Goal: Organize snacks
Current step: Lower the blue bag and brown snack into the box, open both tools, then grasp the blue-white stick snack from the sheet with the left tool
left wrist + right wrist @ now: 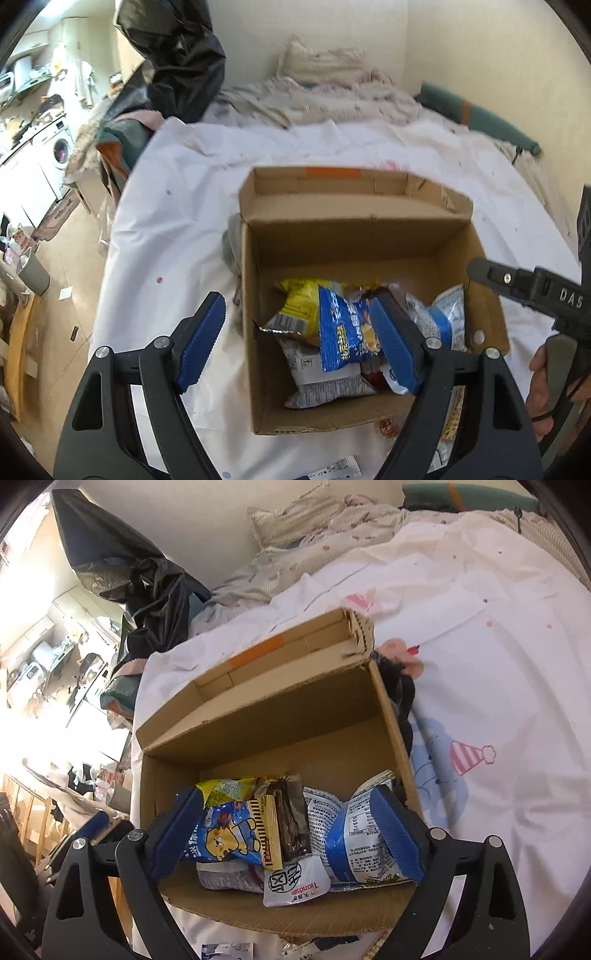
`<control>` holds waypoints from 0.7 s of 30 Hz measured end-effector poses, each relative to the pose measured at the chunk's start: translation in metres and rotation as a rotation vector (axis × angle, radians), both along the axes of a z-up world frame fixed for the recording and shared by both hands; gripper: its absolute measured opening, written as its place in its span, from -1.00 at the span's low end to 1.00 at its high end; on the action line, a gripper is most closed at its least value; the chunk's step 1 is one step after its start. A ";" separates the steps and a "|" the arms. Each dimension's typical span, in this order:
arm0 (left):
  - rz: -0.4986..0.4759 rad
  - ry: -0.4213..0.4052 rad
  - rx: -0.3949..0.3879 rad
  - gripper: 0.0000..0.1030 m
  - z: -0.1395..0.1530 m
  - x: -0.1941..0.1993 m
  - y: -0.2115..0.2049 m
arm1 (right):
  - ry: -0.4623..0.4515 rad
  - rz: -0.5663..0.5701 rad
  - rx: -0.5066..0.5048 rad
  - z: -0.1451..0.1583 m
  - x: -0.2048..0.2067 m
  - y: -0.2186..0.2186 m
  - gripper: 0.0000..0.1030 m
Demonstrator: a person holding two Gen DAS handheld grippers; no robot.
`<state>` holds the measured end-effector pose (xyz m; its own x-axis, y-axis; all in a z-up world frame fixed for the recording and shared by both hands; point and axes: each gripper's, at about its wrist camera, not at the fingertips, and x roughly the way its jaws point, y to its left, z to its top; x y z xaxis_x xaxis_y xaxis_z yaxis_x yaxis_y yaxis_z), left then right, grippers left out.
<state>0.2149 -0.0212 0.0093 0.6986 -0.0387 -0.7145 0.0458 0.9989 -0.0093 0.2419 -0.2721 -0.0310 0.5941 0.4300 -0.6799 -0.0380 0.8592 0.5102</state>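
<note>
Between and just beyond both pairs of spread, empty jaws, the open brown cardboard box (258, 716) on the bed already holds several crinkly snack packets (236, 834). The left gripper (299, 343) and right gripper (291, 834) grip nothing. A few loose packets (332, 470) lie nearer than the jaws, outside the box, so I judge sorting unfinished.

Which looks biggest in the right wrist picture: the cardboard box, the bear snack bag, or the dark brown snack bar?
1. cardboard box
2. bear snack bag
3. dark brown snack bar
The bag and bar overlap, so their order is less sure.
</note>
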 end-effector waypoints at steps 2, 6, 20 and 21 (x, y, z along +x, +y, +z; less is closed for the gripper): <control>0.001 -0.009 0.003 0.56 0.005 -0.004 0.002 | -0.016 -0.013 0.002 0.005 -0.008 -0.003 0.83; 0.005 -0.022 -0.016 0.57 0.011 -0.013 0.011 | -0.031 -0.033 0.005 0.015 -0.022 -0.011 0.83; 0.127 0.088 -0.107 0.69 -0.008 -0.045 0.056 | -0.025 0.015 -0.036 0.018 -0.083 -0.013 0.92; 0.121 0.085 -0.119 0.78 -0.007 -0.049 0.058 | -0.024 0.009 -0.039 0.017 -0.089 -0.015 0.95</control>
